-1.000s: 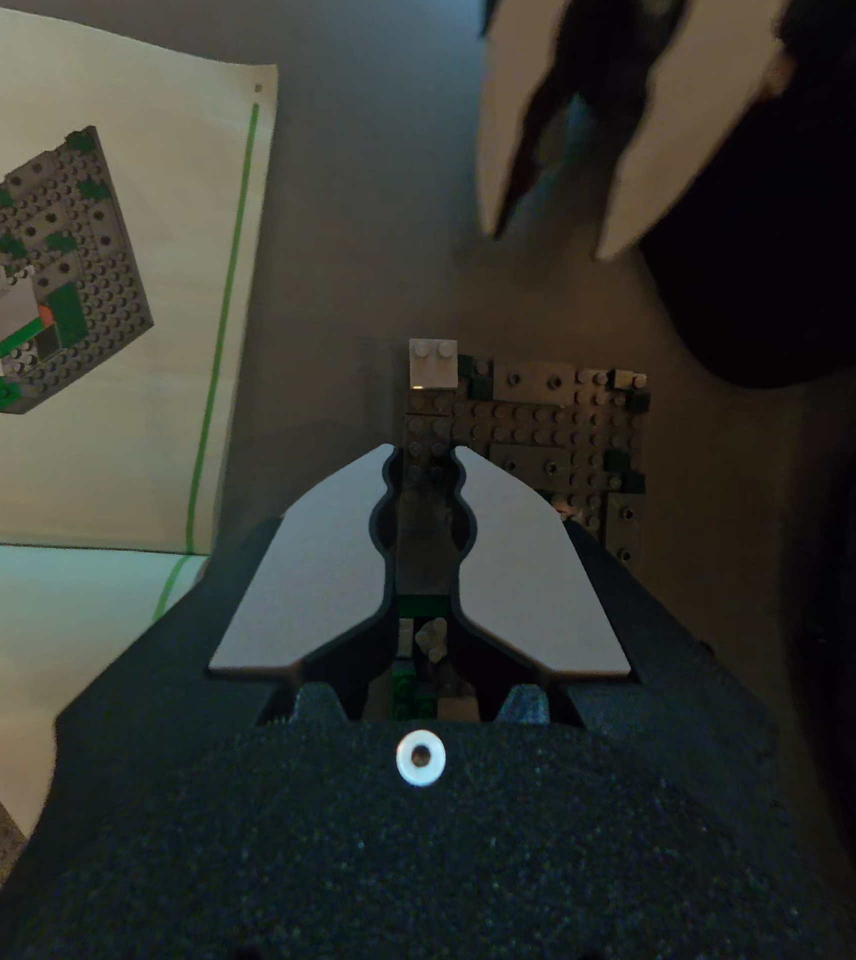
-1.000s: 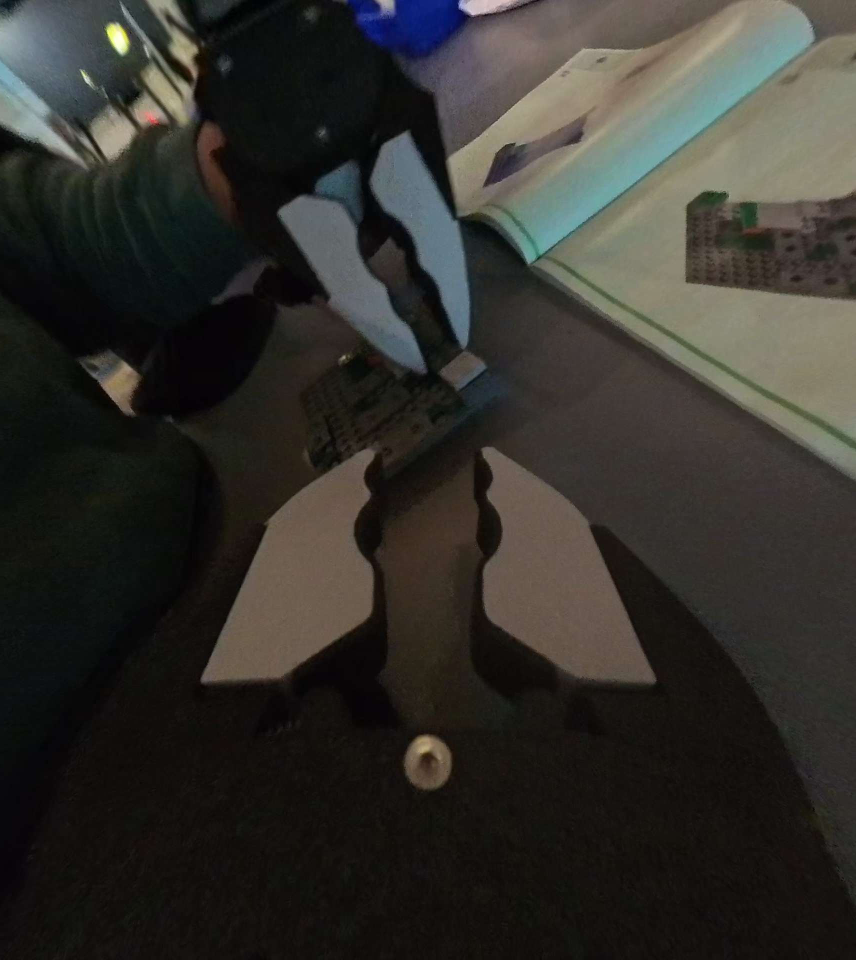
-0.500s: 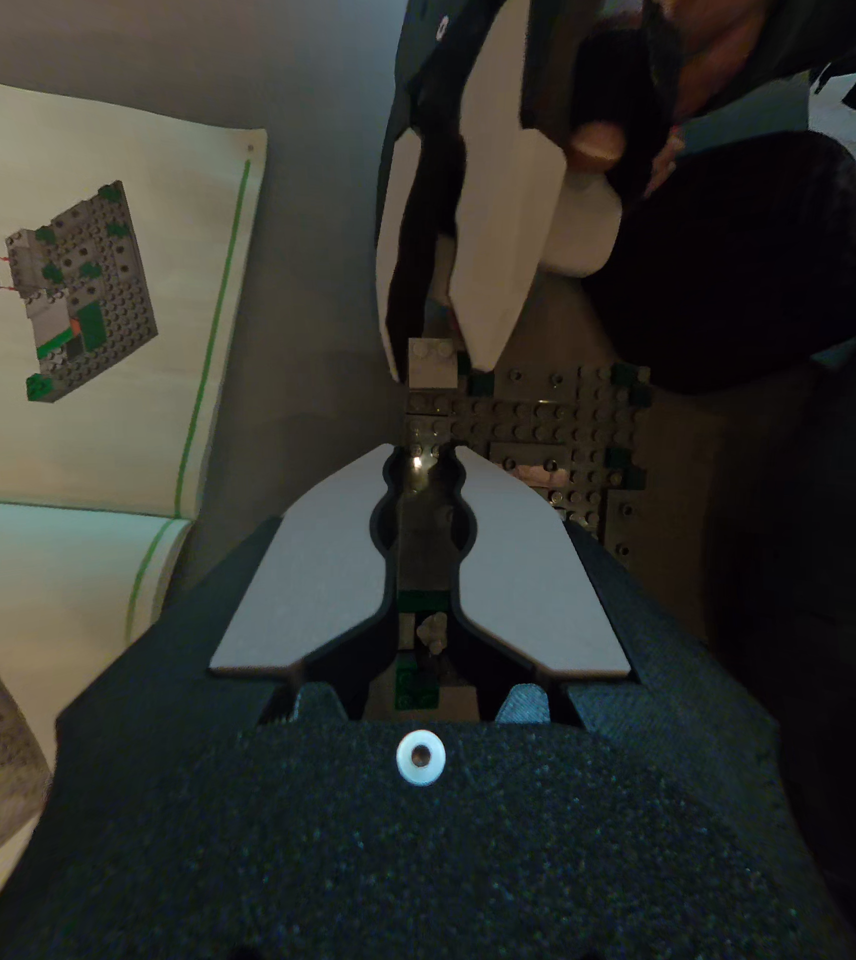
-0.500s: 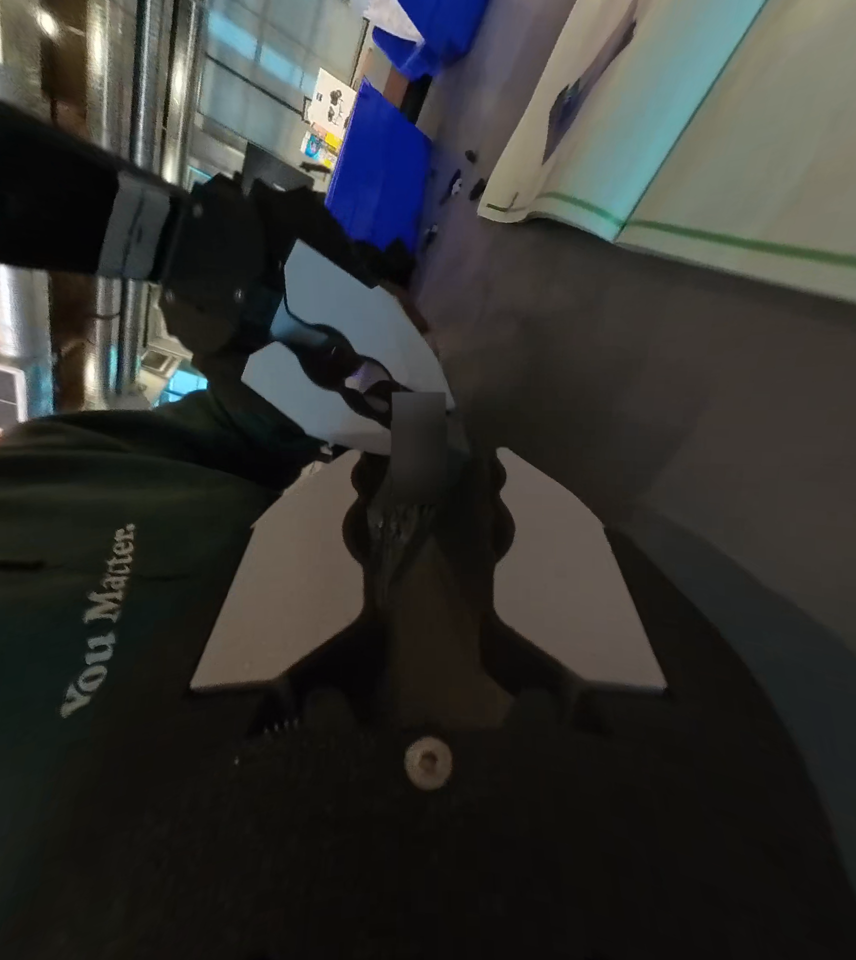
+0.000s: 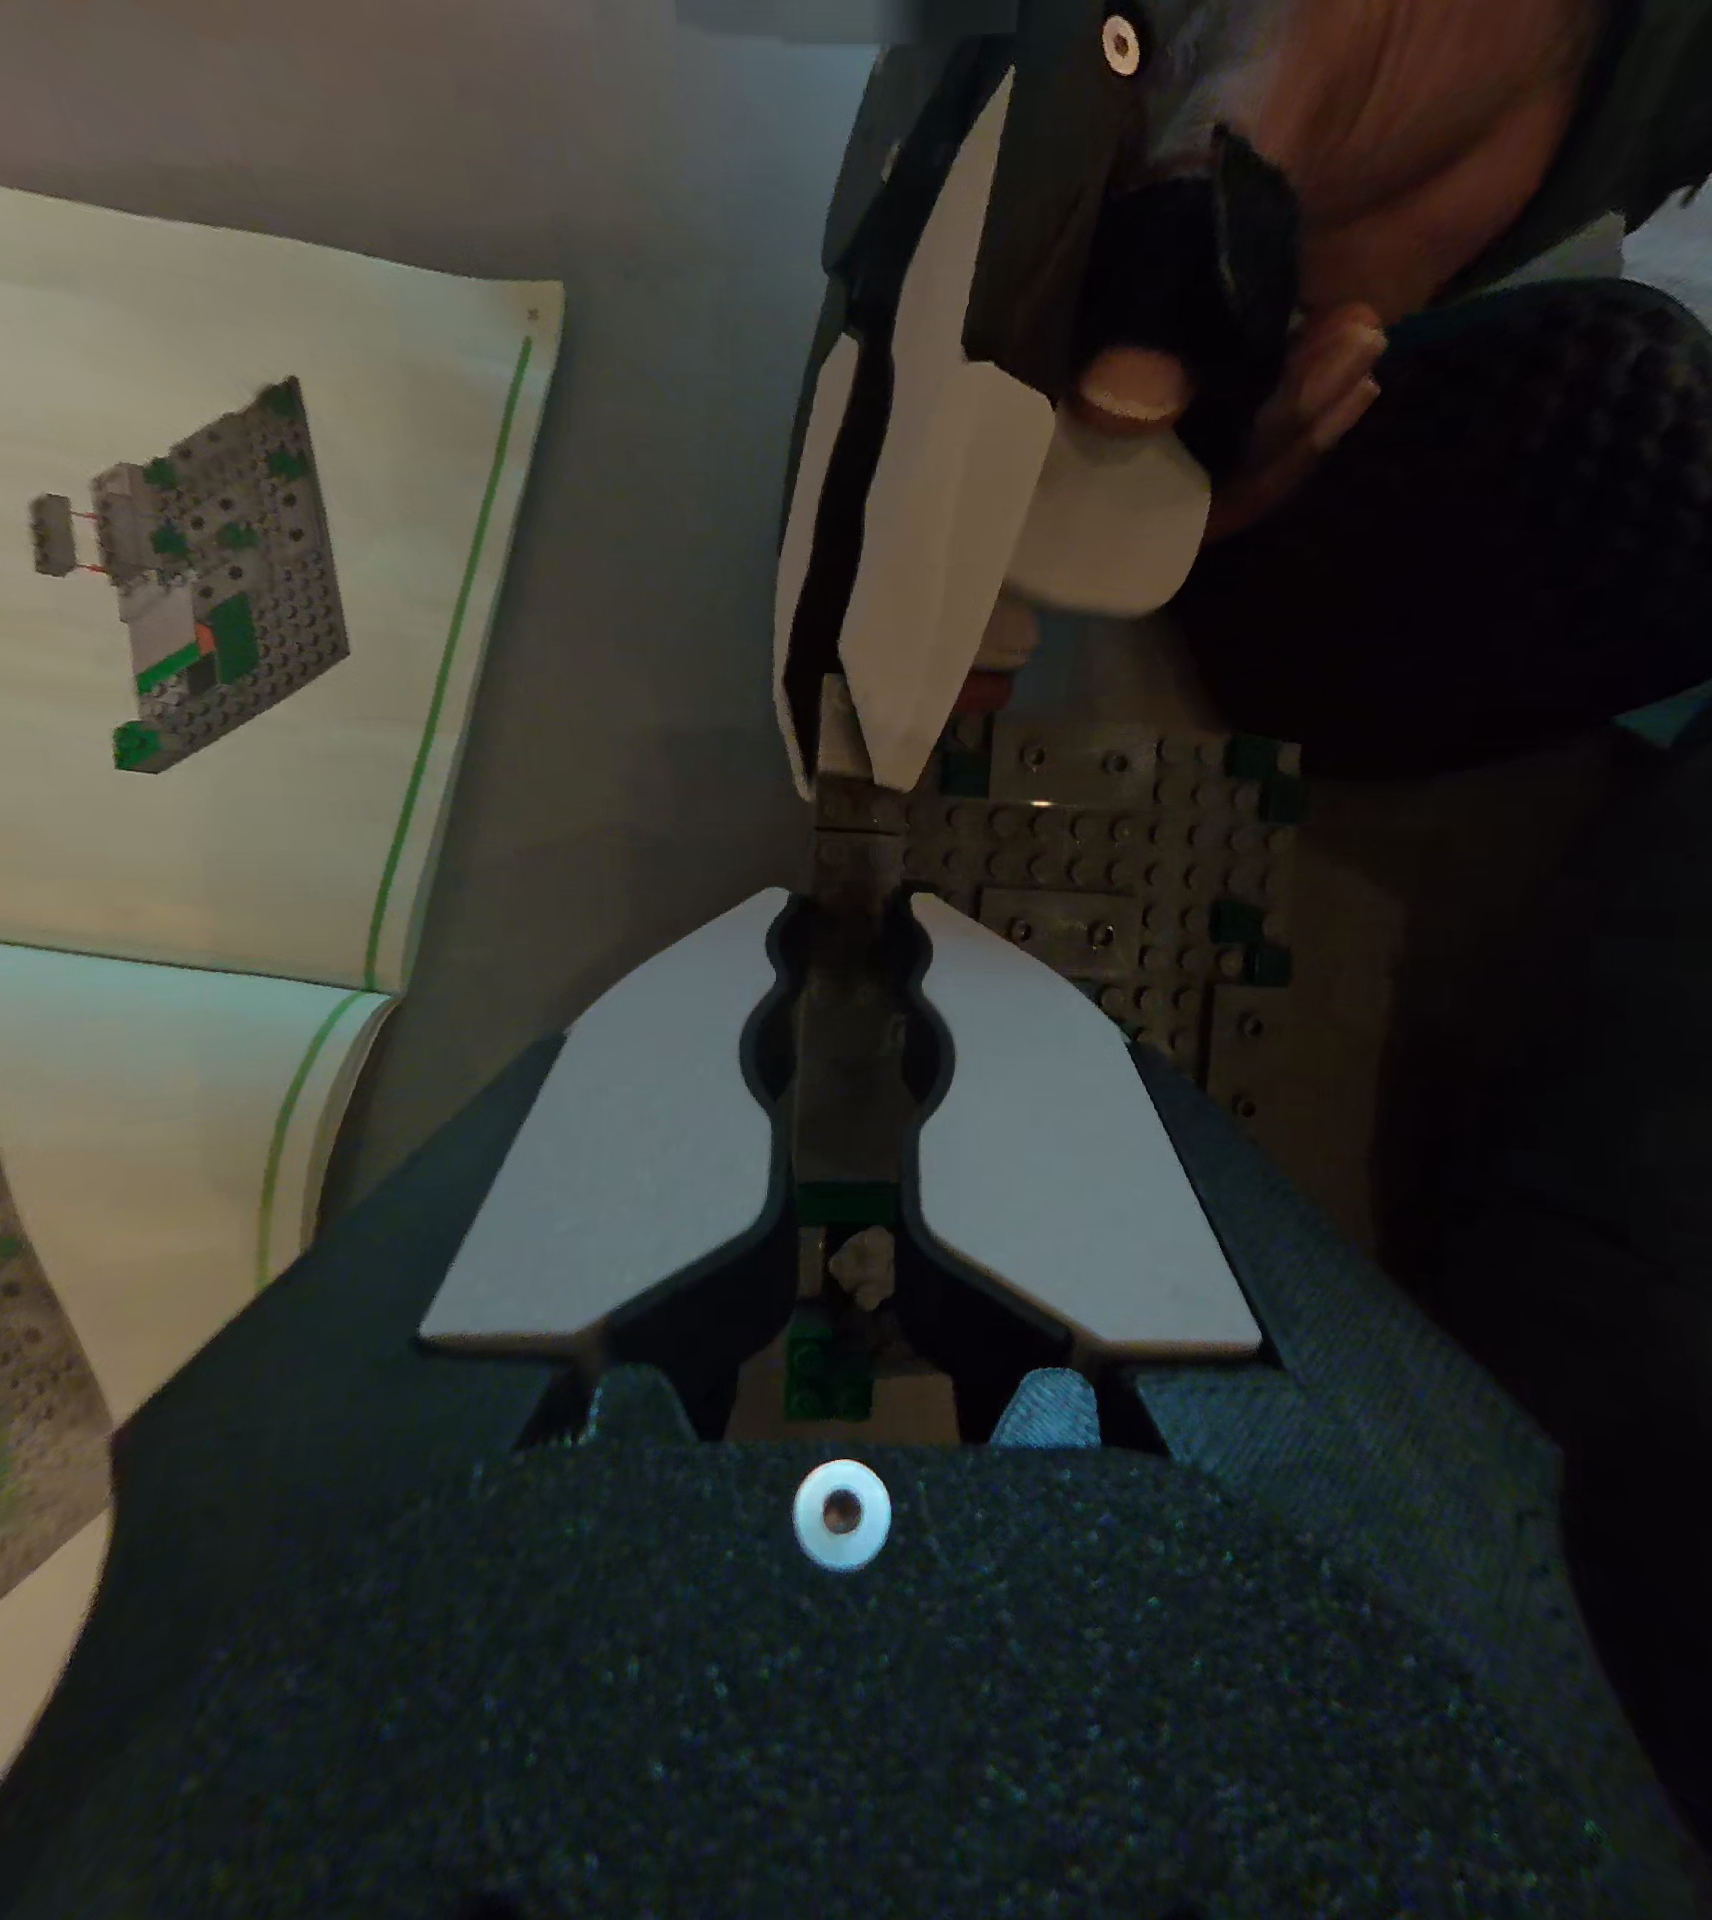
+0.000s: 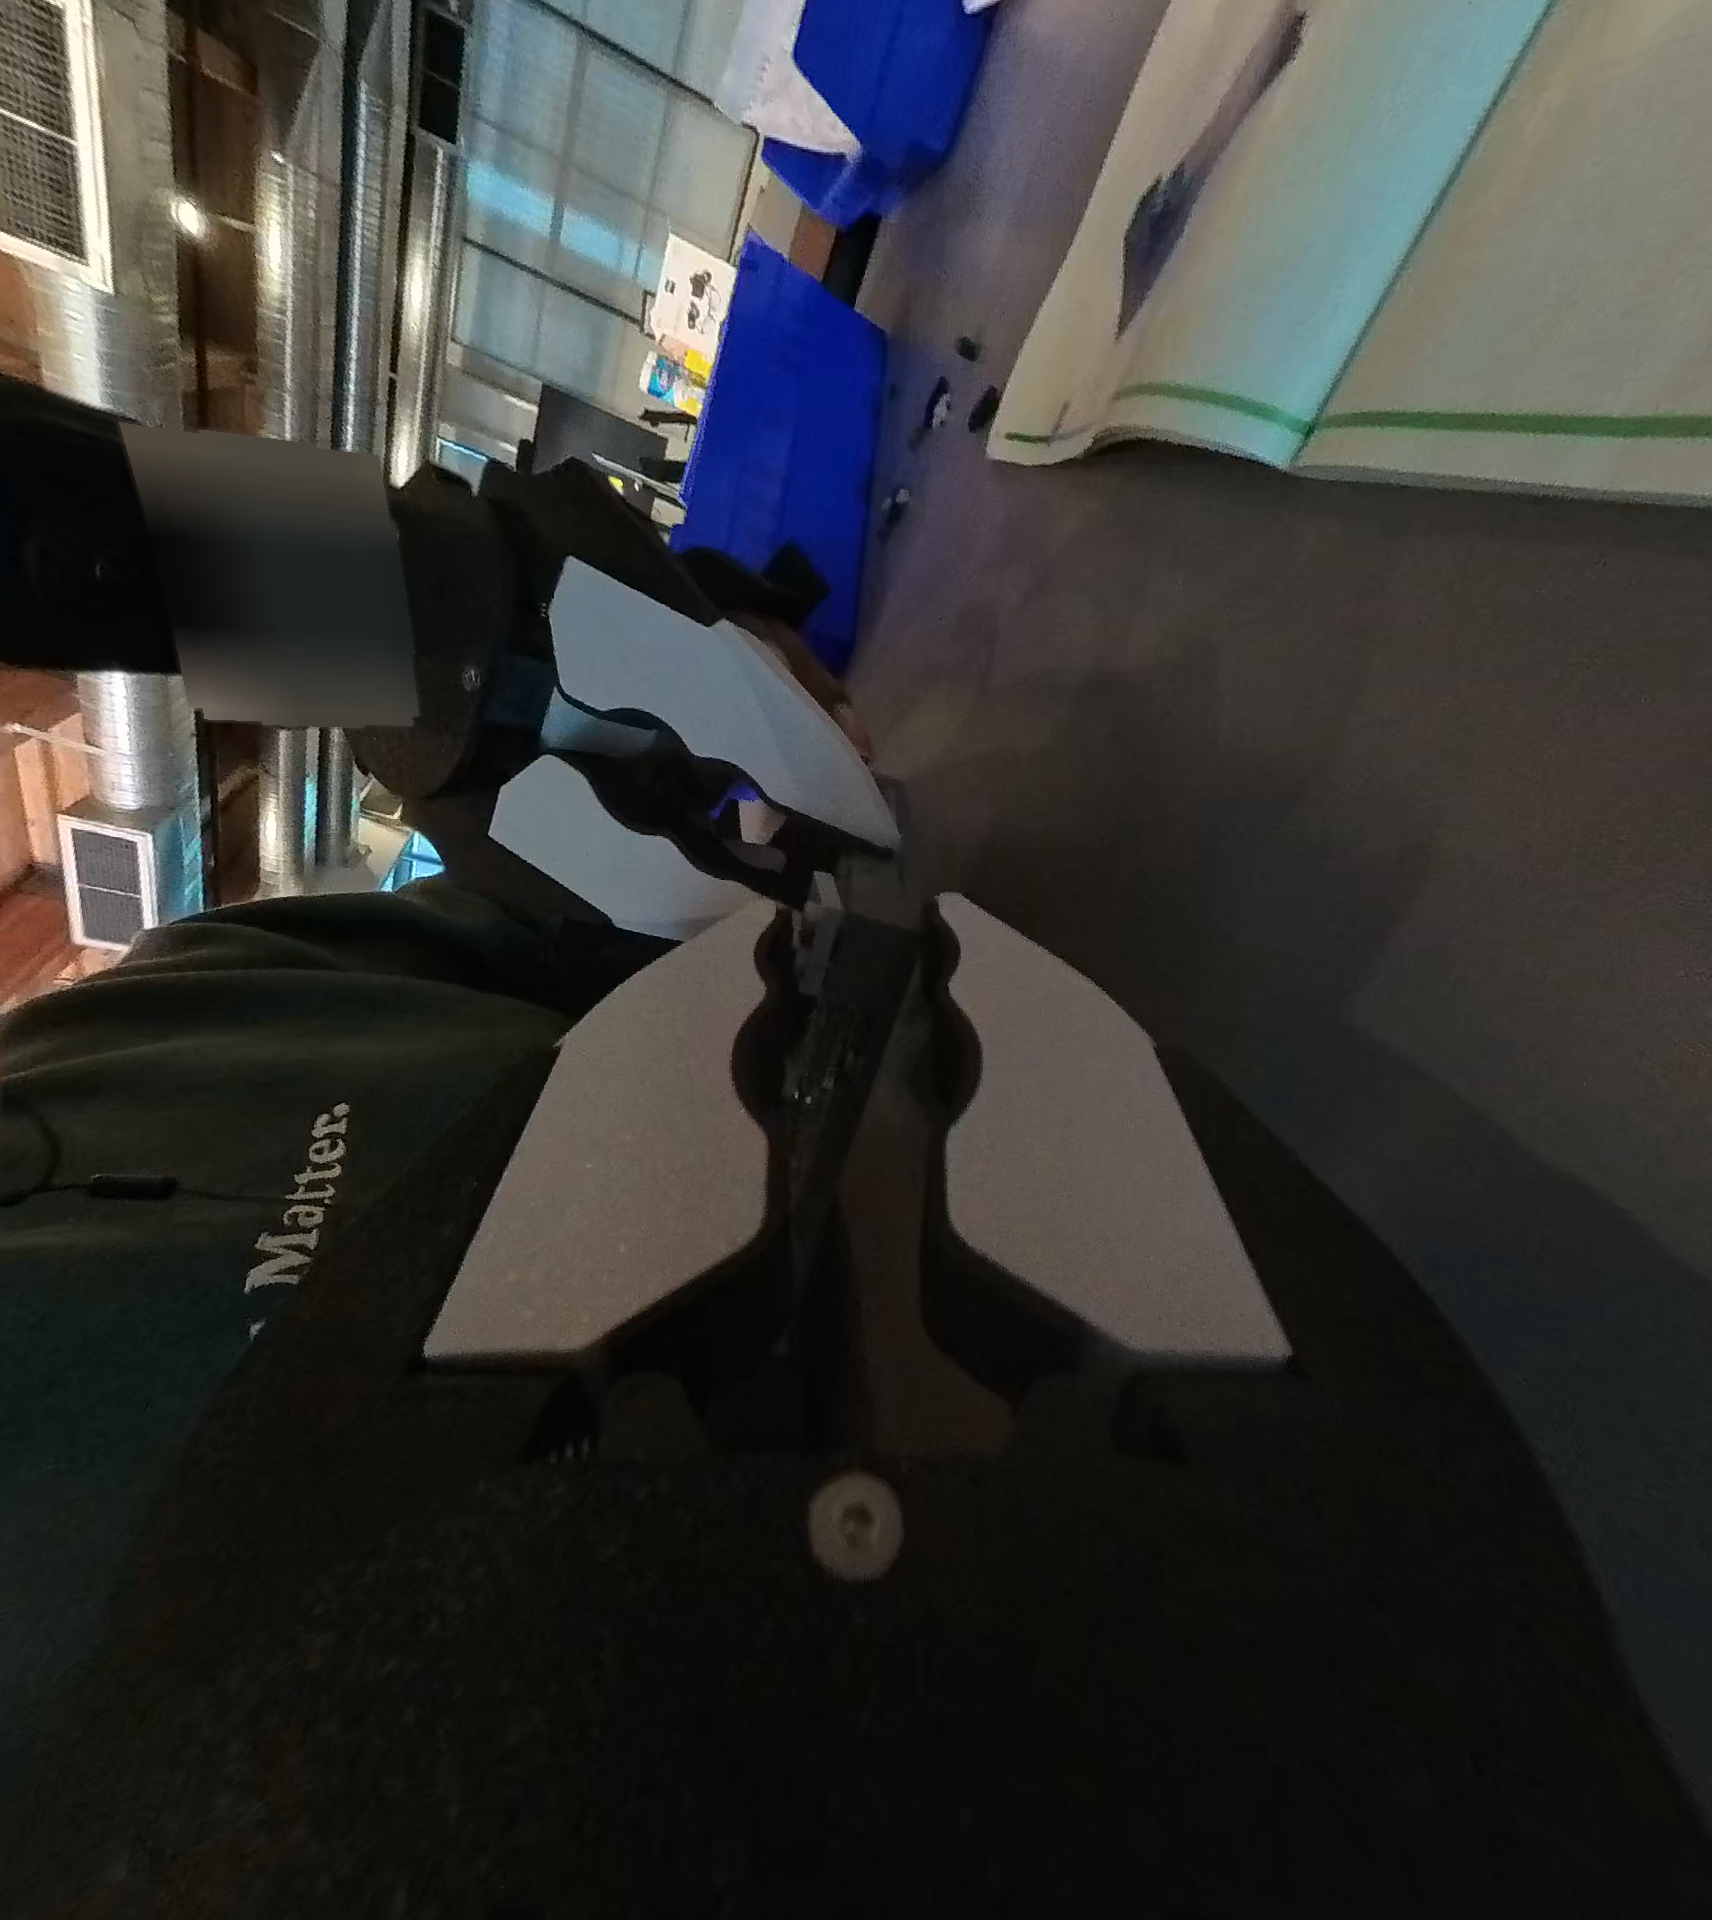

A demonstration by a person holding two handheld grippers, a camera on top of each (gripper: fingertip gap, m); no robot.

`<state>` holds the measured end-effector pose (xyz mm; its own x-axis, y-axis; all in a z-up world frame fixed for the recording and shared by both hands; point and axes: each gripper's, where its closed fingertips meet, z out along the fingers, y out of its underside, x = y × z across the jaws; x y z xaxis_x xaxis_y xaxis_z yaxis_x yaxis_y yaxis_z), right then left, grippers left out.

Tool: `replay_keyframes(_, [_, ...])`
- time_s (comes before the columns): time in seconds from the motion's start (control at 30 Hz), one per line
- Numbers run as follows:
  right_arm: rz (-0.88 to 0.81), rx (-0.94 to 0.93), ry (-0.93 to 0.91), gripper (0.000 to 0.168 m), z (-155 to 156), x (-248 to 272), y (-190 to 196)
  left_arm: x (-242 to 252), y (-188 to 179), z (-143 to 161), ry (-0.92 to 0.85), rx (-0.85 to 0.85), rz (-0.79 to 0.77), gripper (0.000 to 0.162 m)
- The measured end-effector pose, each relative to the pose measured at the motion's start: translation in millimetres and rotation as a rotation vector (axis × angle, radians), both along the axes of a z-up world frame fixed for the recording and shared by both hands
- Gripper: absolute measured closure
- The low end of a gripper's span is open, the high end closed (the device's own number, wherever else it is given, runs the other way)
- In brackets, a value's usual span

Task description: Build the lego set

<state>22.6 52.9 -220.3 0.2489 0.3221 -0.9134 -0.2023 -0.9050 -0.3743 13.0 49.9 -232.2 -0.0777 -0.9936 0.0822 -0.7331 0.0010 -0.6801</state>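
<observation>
The lego build, a dark grey studded baseplate with small green pieces, is held above the dark table. My left gripper is shut on the strip along its left edge. My right gripper comes in from the far side, and its fingertips pinch the far left corner where a light grey brick sits on the plate. In the right wrist view the build lies edge-on between my right gripper's fingers, which close on it. The left gripper meets it from beyond.
An open instruction booklet lies at left on the table; it also shows in the right wrist view. A hand holds the right gripper. Blue bins stand far off. A person's dark sleeve fills the left. The tips of both grippers are at nearly the same place.
My right gripper swung in from above, turned sideways and closed its fingers over the build's far corner with the light grey brick. My left gripper kept its hold on the build.
</observation>
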Motion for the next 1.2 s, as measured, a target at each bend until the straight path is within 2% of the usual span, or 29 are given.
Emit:
replay_keyframes(0.4, [-0.022, 0.101, 0.018, 0.147, 7.9, -0.5, -5.3, -0.8, -3.7, 8.6, -0.013, 0.105, 0.007, 0.145])
replay_keyframes(0.57, [-0.018, 0.116, 0.027, 0.148, 11.4, 1.9, -8.3, 0.8, -8.3, 11.4, -0.047, 0.072, 0.005, 0.143])
replay_keyframes(0.67, [-0.009, 0.126, 0.040, 0.148, 15.3, 4.2, -9.9, -2.6, -9.4, 16.4, -0.080, 0.030, 0.017, 0.133])
replay_keyframes(0.77, [0.014, 0.138, 0.050, 0.148, 18.6, 4.7, -13.2, -10.5, -9.4, 22.5, -0.129, -0.049, 0.044, 0.128])
replay_keyframes(0.9, [0.093, 0.186, 0.040, 0.148, 23.2, -0.1, -21.7, -26.6, -9.8, 26.9, -0.201, -0.249, 0.093, 0.127])
replay_keyframes(1.03, [0.218, 0.288, 0.002, 0.148, 29.6, -10.5, -31.9, -34.4, -36.9, 28.6, -0.231, -0.484, 0.010, 0.131])
replay_keyframes(1.13, [0.312, 0.393, -0.042, 0.148, 35.1, -20.5, -39.8, -33.0, -48.1, 27.9, -0.216, -0.532, -0.045, 0.135])
replay_keyframes(1.2, [0.350, 0.453, -0.068, 0.148, 39.0, -25.1, -42.4, -29.6, -50.8, 27.7, -0.206, -0.504, -0.069, 0.135])
